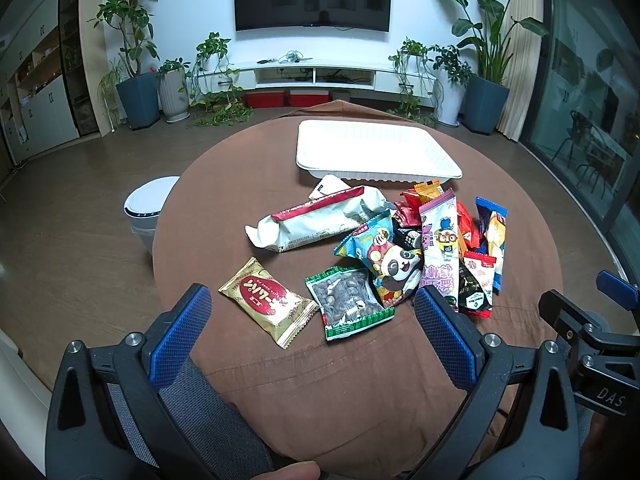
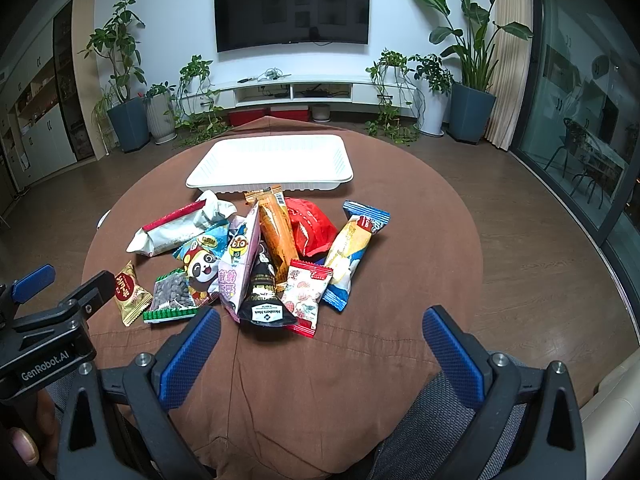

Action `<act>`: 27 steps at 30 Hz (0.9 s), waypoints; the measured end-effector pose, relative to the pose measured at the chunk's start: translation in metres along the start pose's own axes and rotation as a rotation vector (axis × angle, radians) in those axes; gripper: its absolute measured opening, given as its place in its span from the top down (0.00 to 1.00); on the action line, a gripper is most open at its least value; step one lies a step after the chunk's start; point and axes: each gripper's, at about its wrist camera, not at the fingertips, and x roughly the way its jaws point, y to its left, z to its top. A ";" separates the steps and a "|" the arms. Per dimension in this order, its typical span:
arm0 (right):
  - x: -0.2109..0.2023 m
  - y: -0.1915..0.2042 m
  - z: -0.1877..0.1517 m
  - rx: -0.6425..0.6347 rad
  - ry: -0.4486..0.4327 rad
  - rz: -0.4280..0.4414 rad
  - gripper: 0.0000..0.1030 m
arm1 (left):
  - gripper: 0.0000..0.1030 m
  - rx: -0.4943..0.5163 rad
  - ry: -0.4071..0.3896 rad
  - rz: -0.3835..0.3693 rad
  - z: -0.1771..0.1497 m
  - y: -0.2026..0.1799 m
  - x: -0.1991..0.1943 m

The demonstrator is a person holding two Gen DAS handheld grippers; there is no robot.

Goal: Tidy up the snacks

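Brown tablecloth bears snacks, tray.

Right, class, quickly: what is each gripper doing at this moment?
Left gripper: jaws open, holding nothing.
Right gripper: jaws open, holding nothing.

left gripper body: "GenRobot.AI" | right gripper body: "DAS" | black packet: "Member's Mark"

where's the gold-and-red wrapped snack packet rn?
The gold-and-red wrapped snack packet lies at the left end of the pile on the brown tablecloth, beside the green-edged clear nut packet, apart from the white tray.
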 end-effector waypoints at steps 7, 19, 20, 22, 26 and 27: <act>0.000 0.000 -0.001 0.007 -0.004 0.011 0.00 | 0.00 -0.030 -0.001 -0.117 -0.001 0.008 0.004; 0.006 -0.033 0.003 0.178 -0.087 0.147 0.00 | 0.00 -0.133 0.194 -0.258 -0.019 0.056 0.029; 0.011 -0.034 0.004 0.180 -0.057 0.166 0.00 | 0.00 -0.145 0.201 -0.227 -0.019 0.061 0.034; 0.019 -0.033 0.003 0.148 -0.005 0.168 0.00 | 0.00 -0.133 0.220 -0.184 -0.015 0.065 0.043; 0.031 -0.038 -0.001 0.130 0.032 0.187 0.04 | 0.00 -0.180 0.263 -0.145 -0.006 0.077 0.065; 0.033 -0.040 -0.001 0.145 0.032 0.192 0.04 | 0.00 -0.192 0.278 -0.134 -0.004 0.077 0.073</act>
